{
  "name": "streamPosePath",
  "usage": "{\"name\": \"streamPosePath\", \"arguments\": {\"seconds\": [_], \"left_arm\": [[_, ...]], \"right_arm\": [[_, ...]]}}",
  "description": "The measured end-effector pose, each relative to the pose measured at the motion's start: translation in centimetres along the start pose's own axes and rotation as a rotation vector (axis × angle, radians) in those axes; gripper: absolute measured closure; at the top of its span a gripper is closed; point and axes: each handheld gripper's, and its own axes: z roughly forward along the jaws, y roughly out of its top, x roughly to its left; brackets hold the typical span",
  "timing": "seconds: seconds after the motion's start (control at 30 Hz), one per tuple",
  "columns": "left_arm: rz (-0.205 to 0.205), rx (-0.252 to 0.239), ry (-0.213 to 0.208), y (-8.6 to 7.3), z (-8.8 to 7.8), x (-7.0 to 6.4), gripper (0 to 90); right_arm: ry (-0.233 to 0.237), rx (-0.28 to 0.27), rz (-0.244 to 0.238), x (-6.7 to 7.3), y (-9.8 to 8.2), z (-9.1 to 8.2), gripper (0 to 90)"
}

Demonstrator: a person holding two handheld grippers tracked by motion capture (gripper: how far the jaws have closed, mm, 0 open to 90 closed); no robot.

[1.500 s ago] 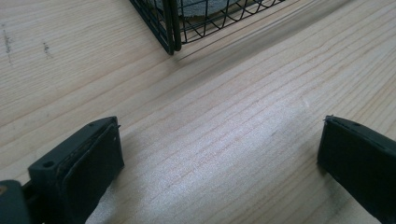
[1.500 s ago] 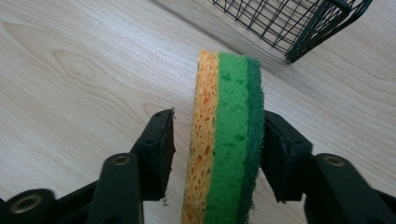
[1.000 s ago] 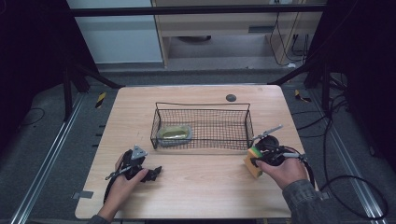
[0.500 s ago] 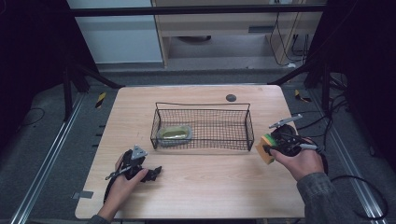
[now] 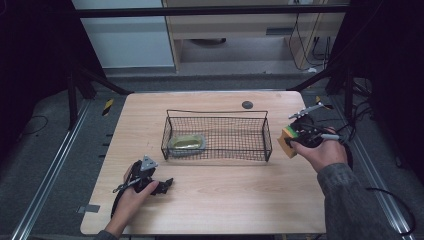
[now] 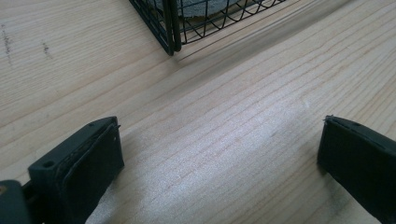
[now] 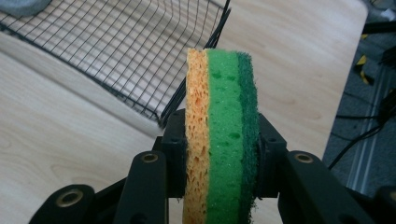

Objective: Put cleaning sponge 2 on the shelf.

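The right tongs (image 5: 292, 141) are pinching a sponge (image 7: 222, 135), and what matters now is where that sponge sits against the wire basket (image 5: 218, 150). From above, the sponge (image 5: 286, 142) is held just off the basket's right end wall, outside it and near its rim, over the table (image 5: 225, 200). The open mouth of the basket lies to the left of the right tongs, so I judge the coming move to be a short carry leftward over that end wall and then down.

In the right gripper view the sponge stands on edge between the jaws, its layers running orange, light green, dark green from left to right. The jaws press on its two broad faces, so its long axis points up and away from the tongs. The basket's corner (image 7: 196, 100) lies just beyond and to the left of it in that view.

Inside the basket, at its left end, rests a flat yellowish-green thing in a pale wrapper or dish (image 5: 186, 143); I cannot tell which. The right half of the basket floor looks bare, and it is the part nearest the sponge.

The left tongs (image 5: 162, 186) rest low at the table's near left, spread wide over bare wood, well apart from the sponge. The right hand (image 5: 320, 150) is plainly the nearer one.
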Motion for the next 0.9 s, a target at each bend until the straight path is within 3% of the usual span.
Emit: {"name": "streamPosePath", "arguments": {"seconds": [0.43,0.9], "left_arm": [[0.003,0.002,0.001,0.0,0.0,0.0,0.0],[0.005,0.003,-0.004,0.0,0.0,0.1,0.0]], "right_arm": [[-0.045,-0.046,-0.029,-1.6,4.7,-1.0,64.5],[-0.033,-0.096,-0.099,0.4,8.8,-1.4,64.5]]}}
